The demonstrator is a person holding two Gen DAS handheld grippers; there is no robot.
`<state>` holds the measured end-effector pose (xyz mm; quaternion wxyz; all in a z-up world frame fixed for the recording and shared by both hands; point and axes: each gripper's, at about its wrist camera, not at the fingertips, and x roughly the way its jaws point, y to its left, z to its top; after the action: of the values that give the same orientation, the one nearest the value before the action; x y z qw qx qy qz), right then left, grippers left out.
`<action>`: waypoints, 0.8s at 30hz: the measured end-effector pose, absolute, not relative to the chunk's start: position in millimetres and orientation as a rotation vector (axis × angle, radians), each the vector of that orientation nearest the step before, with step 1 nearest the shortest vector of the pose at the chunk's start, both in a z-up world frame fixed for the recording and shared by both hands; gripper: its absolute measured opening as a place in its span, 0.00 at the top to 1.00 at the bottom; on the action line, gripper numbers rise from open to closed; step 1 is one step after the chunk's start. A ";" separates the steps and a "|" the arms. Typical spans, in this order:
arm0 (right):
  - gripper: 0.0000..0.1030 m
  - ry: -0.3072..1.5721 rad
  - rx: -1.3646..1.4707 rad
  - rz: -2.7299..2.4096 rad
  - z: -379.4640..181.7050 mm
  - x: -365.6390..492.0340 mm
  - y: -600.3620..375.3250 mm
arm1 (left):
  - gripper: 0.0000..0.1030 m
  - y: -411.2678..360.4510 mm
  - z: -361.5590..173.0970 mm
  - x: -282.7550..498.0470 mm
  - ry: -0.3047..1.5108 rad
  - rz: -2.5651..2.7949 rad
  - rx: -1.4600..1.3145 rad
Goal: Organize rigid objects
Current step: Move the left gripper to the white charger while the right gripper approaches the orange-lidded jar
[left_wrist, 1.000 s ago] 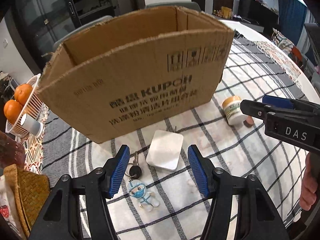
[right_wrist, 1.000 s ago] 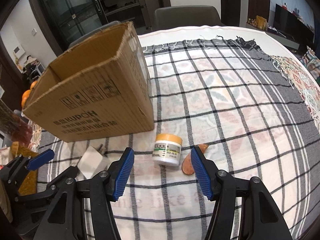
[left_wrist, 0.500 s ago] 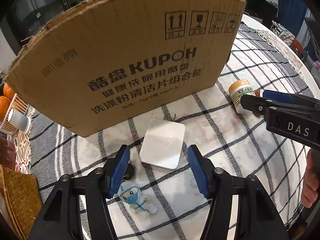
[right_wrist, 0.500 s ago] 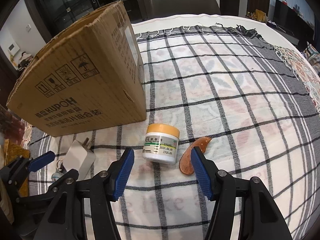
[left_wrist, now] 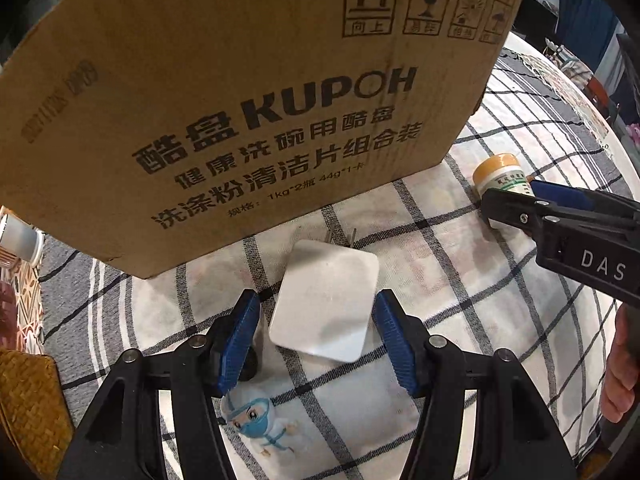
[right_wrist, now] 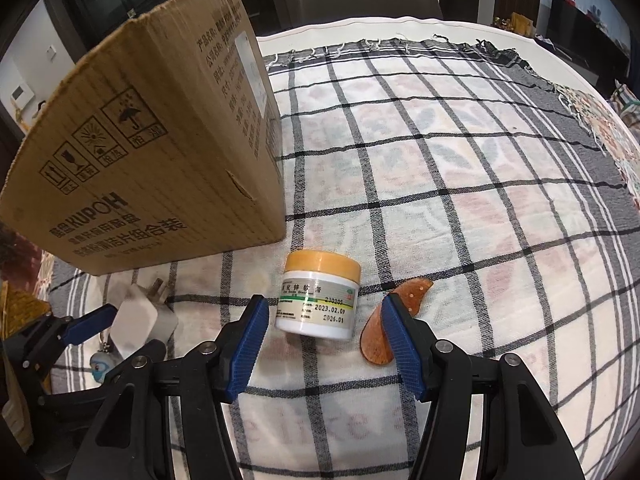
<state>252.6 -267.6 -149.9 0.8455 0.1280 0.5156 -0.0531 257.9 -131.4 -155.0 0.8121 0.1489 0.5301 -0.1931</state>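
A white plug adapter [left_wrist: 326, 300] lies flat on the checked cloth, prongs toward the cardboard box [left_wrist: 240, 96]. My left gripper [left_wrist: 318, 340] is open, its blue pads on either side of the adapter's near end, apart from it. A white jar with a yellow lid [right_wrist: 318, 294] stands in front of the box's corner [right_wrist: 168, 152]. My right gripper [right_wrist: 324, 346] is open, pads flanking the jar's base. The jar also shows in the left wrist view [left_wrist: 500, 178], partly behind the right gripper. The adapter shows in the right wrist view [right_wrist: 138, 318].
A brown comb-like piece [right_wrist: 394, 312] lies right of the jar, touching the right pad. A keychain figure in blue mask [left_wrist: 256, 424] lies under the left gripper. A woven basket [left_wrist: 28, 404] sits at the left edge. The checked cloth [right_wrist: 460, 184] stretches right.
Both grippers have dropped and moved forward. The adapter now sits between the left pads and the jar between the right pads. Both stay open.
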 end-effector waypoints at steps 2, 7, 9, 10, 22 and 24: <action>0.42 1.091 0.267 -0.115 -151.6 255.3 -268.3 | 0.43 -131.8 -156.6 259.8 1.135 -0.411 0.313; 0.42 1.090 0.258 -0.116 -153.0 257.2 -266.9 | 0.51 -129.8 -158.5 262.3 1.141 -0.427 0.291; 0.44 1.090 0.255 -0.116 -152.8 257.6 -267.1 | 0.53 -131.3 -158.8 262.7 1.133 -0.427 0.289; 0.46 1.090 0.254 -0.117 -153.1 258.4 -267.7 | 0.54 -131.1 -158.6 262.7 1.131 -0.423 0.285; 0.57 1.064 0.247 -0.098 -147.3 251.6 -263.3 | 0.57 -117.7 -149.3 256.4 1.119 -0.394 0.214; 0.57 1.056 0.244 -0.092 -144.5 249.9 -261.3 | 0.57 -114.9 -144.5 253.0 1.110 -0.393 0.198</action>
<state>249.9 -261.3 -144.5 0.8556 0.1161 0.5025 -0.0438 253.0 -114.9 -144.5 0.8271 0.0931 0.5226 -0.1849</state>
